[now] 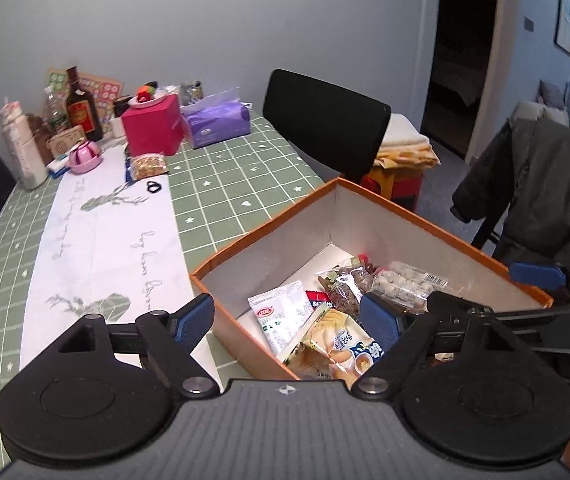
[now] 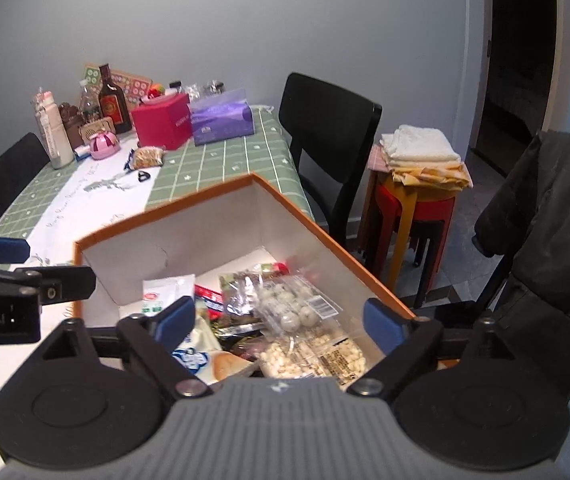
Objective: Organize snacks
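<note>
Both grippers gape empty over orange box (image 1: 269, 232); snacks (image 2: 301, 312) inside.

Table (image 1: 225, 184): covered by a green checked cloth, with a white runner (image 1: 97, 240) laid along it.
Near edge: an orange box (image 1: 245, 344) is set on the cloth.
Far end: a red box (image 1: 153, 130), a purple tissue pack (image 1: 217, 122), a dark bottle (image 1: 81, 106) and a pink cup (image 1: 84, 156) are grouped by the wall.
Runner: a snack bag (image 1: 148, 166) and a black clip (image 1: 154, 187) are seen.
</note>
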The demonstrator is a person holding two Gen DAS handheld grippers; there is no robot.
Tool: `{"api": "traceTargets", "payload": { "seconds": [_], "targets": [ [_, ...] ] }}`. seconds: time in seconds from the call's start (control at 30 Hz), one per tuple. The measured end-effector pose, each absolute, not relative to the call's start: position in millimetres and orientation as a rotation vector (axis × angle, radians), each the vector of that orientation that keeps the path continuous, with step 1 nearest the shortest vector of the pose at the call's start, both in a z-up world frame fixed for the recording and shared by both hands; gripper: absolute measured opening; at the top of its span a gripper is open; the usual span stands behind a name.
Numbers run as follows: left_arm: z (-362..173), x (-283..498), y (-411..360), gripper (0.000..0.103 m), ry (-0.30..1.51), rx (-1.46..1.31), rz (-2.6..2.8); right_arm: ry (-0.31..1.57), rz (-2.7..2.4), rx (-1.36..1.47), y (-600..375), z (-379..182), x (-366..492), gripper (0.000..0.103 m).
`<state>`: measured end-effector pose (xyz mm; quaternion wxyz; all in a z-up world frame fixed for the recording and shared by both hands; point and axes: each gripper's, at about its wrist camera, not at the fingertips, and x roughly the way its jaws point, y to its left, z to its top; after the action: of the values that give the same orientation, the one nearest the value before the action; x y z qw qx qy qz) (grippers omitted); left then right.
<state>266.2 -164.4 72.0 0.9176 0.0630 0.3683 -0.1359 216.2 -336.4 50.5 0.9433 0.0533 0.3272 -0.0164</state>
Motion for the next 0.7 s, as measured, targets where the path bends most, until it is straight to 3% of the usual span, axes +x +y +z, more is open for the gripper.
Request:
{"api": "traceTargets", "payload": {
  "seconds": [0.37,0.7],
  "targets": [
    [96.1,208.8,-131.1,0.099,0.746,0.21,-0.092,0.555,-0.09,0.068,-310.7,96.8,140.3,0.1],
    [90.0,161.0,-141.7,0.099,0.677,0.11,-0.183,0.578,-0.223,0.153,-310.3,91.0,76.7,0.1]
  ]
}}
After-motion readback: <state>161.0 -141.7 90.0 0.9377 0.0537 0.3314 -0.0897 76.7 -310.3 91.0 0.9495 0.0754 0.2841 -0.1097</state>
